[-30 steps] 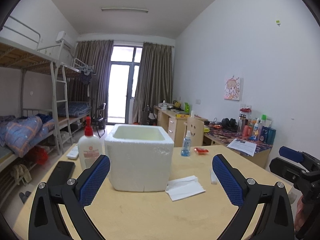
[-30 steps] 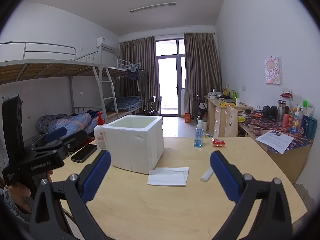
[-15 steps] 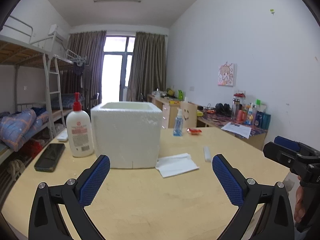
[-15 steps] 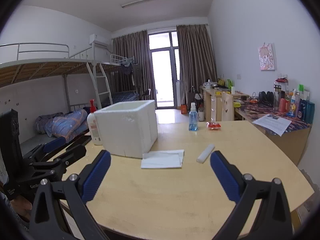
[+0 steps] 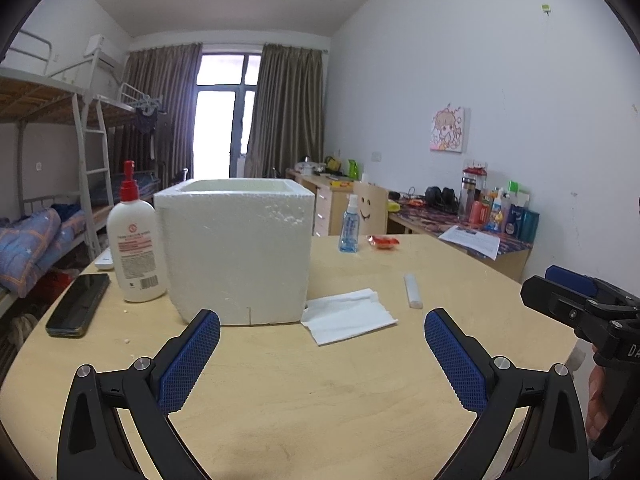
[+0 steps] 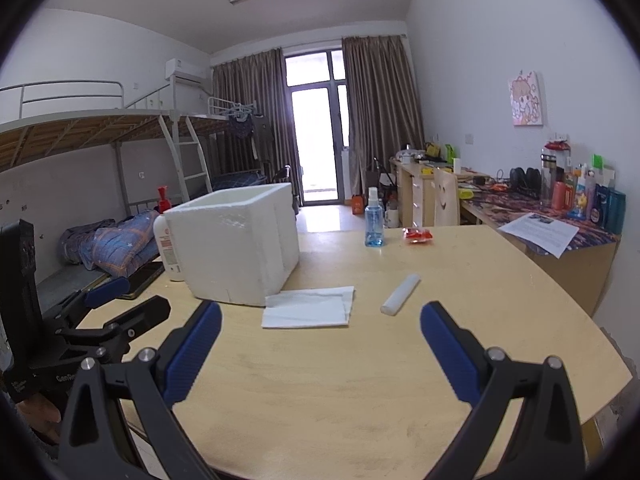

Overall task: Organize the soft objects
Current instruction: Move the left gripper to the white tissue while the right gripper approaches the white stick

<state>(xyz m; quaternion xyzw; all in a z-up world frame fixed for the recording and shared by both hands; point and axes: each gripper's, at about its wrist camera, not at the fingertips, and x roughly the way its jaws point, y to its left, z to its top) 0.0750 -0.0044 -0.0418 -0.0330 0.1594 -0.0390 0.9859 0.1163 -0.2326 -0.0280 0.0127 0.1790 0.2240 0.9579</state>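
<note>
Hovering spread and empty, the left gripper [image 5: 322, 344] and right gripper [image 6: 320, 338] have packed nothing visible yet: tissue [image 6: 308, 307] and roll [image 6: 400, 294] lie on the surface [image 6: 360, 380] beside the box [image 6: 236, 248].

The foam box [image 5: 236, 252] hides its own inside from both views. In the right wrist view it covers most of the lotion bottle [image 6: 168, 248], and the phone [image 6: 140, 280] is half-hidden. Labels on the far bottles [image 5: 496, 210] are too small to read.

Both wrist views face forward—sharing the table [image 5: 320, 400].
</note>
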